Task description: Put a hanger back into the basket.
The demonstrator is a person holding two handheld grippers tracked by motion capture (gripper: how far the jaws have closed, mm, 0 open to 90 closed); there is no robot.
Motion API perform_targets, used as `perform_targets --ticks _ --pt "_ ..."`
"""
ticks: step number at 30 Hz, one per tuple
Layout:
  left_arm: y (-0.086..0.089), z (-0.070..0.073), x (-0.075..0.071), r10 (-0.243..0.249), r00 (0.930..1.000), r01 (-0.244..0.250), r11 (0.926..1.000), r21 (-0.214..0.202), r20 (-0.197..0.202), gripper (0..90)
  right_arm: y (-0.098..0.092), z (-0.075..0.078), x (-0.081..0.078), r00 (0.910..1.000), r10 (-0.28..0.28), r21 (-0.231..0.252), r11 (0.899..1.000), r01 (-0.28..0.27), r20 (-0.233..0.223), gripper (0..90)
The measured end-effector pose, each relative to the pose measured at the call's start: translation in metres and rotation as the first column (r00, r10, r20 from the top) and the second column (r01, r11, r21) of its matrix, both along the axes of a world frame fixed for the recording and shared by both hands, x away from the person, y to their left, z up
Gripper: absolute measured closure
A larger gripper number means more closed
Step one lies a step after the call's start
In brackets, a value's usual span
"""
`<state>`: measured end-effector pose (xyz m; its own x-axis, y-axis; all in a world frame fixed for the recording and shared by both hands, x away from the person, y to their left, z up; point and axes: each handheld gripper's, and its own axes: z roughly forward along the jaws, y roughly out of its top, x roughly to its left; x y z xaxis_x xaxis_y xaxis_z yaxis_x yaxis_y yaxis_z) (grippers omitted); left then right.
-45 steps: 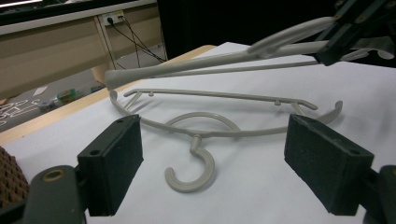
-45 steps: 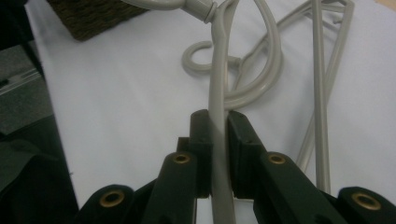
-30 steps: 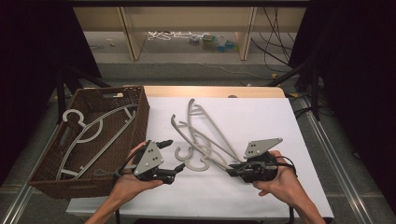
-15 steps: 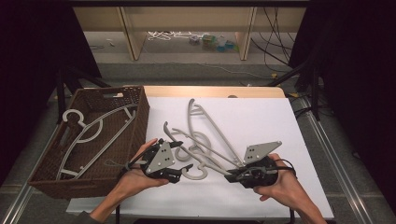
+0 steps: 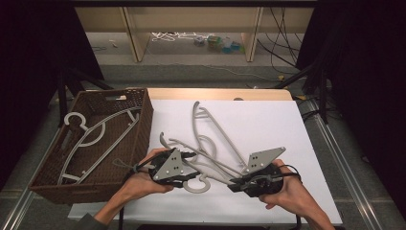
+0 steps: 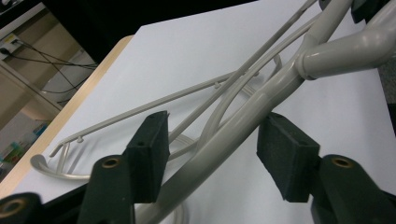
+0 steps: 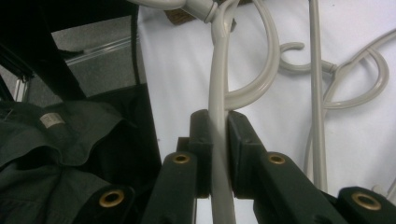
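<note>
**Hangers tangled, left grip unfinished**

Right gripper (image 7: 218,154) clamps the raised hanger (image 5: 213,163) above the desk (image 5: 268,120). Left gripper (image 6: 212,158) jaws, just closing, straddle its bar, pads apart from it. Risk: the second hanger (image 5: 210,127) underneath snags and drags when lifted toward the basket (image 5: 139,124).

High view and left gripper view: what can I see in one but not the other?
High view alone: the brown basket holding a grey hanger, both hands, and the right gripper shut on a hanger.
Left gripper view alone: up close, the left gripper has just been closing its jaws, with the hanger arm between the pads, untouched.
Both: tangled hangers on the white table.
</note>
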<state>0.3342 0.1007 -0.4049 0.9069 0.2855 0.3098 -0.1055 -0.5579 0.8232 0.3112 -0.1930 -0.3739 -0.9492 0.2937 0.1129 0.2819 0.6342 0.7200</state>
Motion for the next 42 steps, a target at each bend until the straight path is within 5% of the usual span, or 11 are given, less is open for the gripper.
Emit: perform_targets --ticks 12,18,26,32,38,41,42 --pt "-0.003 0.005 -0.002 -0.149 0.9873 0.142 0.9840 0.107 0.056 65.3 -0.003 -0.002 0.003 0.9990 0.044 0.011 0.999 -0.044 -0.004 82.1" --pt "-0.008 0.009 -0.007 -0.177 0.9808 0.162 0.9745 0.155 0.083 73.6 -0.012 0.002 0.008 0.9989 0.044 0.052 0.998 -0.044 0.017 80.1" --pt "-0.016 0.012 -0.007 -0.139 0.9902 0.140 0.9833 0.117 -0.015 77.2 -0.021 0.012 0.010 0.9964 -0.019 0.056 0.998 0.015 0.083 72.6" --pt "-0.019 0.015 -0.007 -0.072 0.9893 0.083 0.9929 0.085 -0.127 79.3 -0.023 0.017 0.014 0.9856 -0.132 0.106 0.987 0.121 0.106 52.6" --pt "-0.011 0.018 0.000 0.013 0.9794 -0.006 0.9993 0.036 -0.202 79.4 -0.029 0.028 0.013 0.9600 -0.248 0.161 0.961 0.226 0.131 34.4" --pt "-0.003 0.019 0.006 0.070 0.9673 -0.069 0.9975 0.014 -0.244 79.4 -0.032 0.031 0.014 0.9432 -0.295 0.192 0.945 0.265 0.153 27.0" --pt "-0.001 0.019 0.008 0.079 0.9632 -0.080 0.9967 0.006 -0.257 79.4 -0.033 0.032 0.013 0.9296 -0.334 0.206 0.931 0.301 0.155 23.3"
